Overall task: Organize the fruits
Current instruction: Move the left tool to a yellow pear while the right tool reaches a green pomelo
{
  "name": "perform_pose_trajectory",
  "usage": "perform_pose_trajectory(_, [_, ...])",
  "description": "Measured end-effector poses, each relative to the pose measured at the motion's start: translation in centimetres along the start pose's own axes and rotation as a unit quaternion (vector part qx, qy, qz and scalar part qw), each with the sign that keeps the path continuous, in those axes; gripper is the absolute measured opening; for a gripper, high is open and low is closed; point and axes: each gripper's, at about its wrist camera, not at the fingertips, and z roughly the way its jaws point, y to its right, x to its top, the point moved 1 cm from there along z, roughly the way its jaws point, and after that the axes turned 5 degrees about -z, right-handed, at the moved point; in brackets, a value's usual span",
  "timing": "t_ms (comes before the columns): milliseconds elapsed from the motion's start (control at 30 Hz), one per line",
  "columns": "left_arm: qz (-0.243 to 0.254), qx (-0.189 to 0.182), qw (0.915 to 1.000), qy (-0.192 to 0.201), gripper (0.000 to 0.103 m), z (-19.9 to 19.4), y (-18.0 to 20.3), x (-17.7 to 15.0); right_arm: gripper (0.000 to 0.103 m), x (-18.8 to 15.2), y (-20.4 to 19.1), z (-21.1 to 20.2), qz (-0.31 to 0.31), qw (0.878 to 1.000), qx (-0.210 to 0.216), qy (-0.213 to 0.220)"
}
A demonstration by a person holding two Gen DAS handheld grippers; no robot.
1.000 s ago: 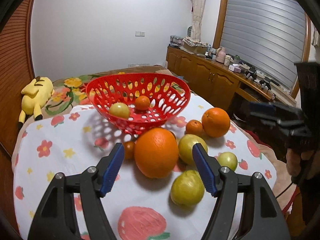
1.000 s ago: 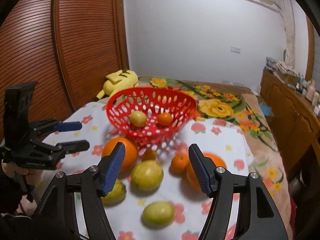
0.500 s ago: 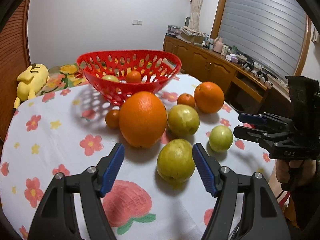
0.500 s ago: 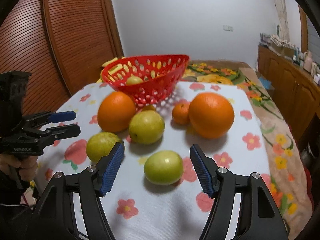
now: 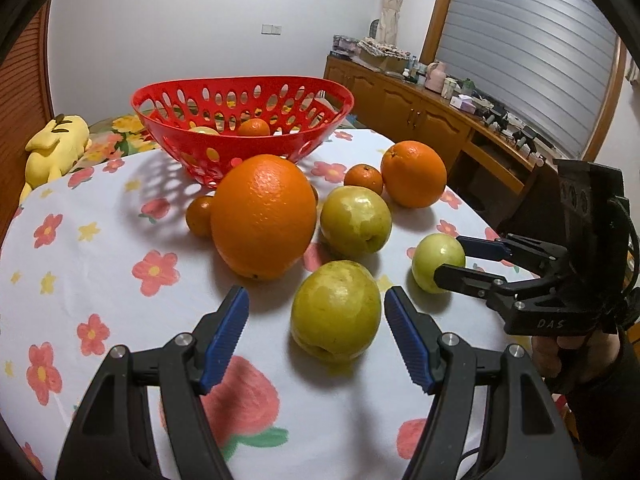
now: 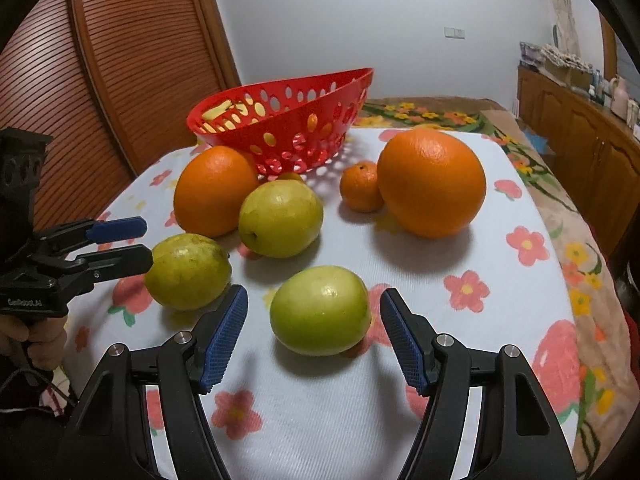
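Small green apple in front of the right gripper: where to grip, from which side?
Grip the small green apple across its widest middle, one pad on each side, coming in low and straight ahead as the right gripper already points. It is round, sits free on the tablecloth, and the open jaws already flank it. The yellow-green pear lies close on its left, so keep that finger tight in.

A: Even indoor light from above; the red basket (image 5: 240, 120) throws a dappled shadow on the tablecloth (image 5: 100, 240).

B: Soft highlights sit on the big orange (image 5: 264, 216). Both views stay sharp in the middle, bend strongly outward, and end in black corners.
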Motion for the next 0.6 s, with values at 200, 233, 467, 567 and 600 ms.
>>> perform_pose_trajectory(200, [-0.002,-0.005,0.9999,-0.01,0.071,0.8,0.0,-0.1,0.07,-0.1,-0.1,0.5,0.008,1.0,-0.001,-0.01])
perform_pose_trajectory(233, [-0.004,-0.007,0.9999,-0.012,0.071,0.9,0.0,-0.1,0.07,-0.1,-0.1,0.7,0.009,1.0,-0.003,-0.012])
perform_pose_trajectory(467, [-0.01,-0.012,0.9997,-0.021,0.071,1.7,0.1,-0.2,0.061,-0.1,-0.1,1.9,0.002,0.999,-0.013,-0.033])
perform_pose_trajectory(567, [-0.008,-0.011,0.9996,-0.024,0.071,2.0,0.2,-0.3,0.058,-0.2,-0.3,1.8,-0.005,0.999,-0.016,-0.031])
perform_pose_trajectory(600, [-0.008,-0.011,0.9996,-0.025,0.071,2.0,0.2,-0.3,0.058,-0.3,-0.3,1.7,-0.003,0.999,-0.014,-0.029])
